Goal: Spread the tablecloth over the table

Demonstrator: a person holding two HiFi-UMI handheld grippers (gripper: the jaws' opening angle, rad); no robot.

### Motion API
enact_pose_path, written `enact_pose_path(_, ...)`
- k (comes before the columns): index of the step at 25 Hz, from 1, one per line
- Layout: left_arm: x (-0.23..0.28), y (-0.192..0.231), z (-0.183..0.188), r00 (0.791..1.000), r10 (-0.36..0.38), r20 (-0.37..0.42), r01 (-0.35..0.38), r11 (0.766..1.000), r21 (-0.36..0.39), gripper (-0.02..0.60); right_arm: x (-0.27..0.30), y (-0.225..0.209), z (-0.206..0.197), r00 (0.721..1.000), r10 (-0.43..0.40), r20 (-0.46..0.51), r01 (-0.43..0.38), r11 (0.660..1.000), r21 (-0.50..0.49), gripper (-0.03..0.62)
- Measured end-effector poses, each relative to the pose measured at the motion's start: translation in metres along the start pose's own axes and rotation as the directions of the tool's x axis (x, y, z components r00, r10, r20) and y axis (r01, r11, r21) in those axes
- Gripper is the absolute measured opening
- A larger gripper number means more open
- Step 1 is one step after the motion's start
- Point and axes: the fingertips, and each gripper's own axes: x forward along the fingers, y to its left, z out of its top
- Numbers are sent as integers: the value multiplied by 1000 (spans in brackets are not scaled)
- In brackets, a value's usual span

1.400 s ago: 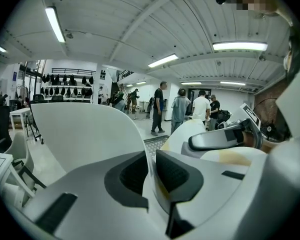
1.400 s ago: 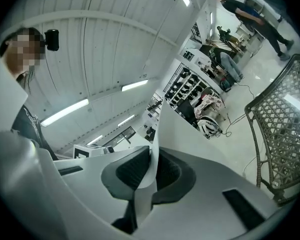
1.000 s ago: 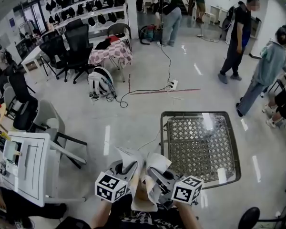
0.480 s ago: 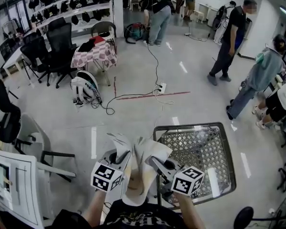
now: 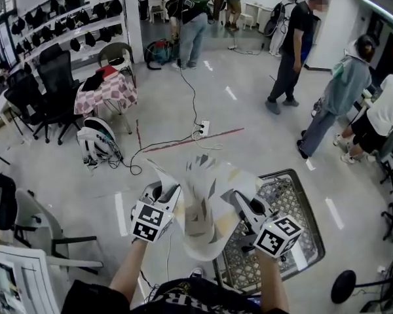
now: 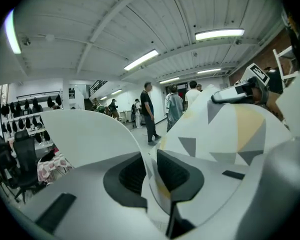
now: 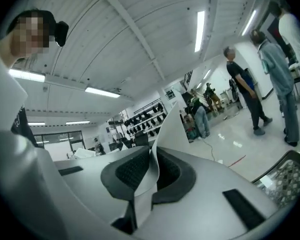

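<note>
One thin, stiff-looking tablecloth (image 5: 200,208), white with grey and yellow triangles, is held up crumpled between the two grippers, in the air beside the near corner of the one table (image 5: 295,198). This table has a dark metal frame and a lattice top. The left gripper (image 5: 172,193) has a fold of the cloth between its ribbed dark pads, and its jaws are opening. The right gripper (image 5: 238,198) is clamped tight on another thin edge of the cloth. Each gripper carries one marker cube (image 5: 149,221).
</note>
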Motion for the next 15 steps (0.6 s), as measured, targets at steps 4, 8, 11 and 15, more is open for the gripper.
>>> enact_pose_path(4,41,-18,16,999,-32,30,31,999,38,74,-43,-39,34,985,-116,129,115,993,16,28)
enact_pose_path(8,85,-64,35,992,-111,60,108,993,46,74,-103,-72,58,939,-208,272,177,975,134,20)
enact_pose_path(11,113,-88,48,983,-172,63,167,982,84,74,-131,-86,66,911,-268,315,230,961,154,20)
enact_pose_path(15,149,-104,62,964,-253,81,239,959,150,74,-147,-97,61,877,-356,322,327,934,143,21)
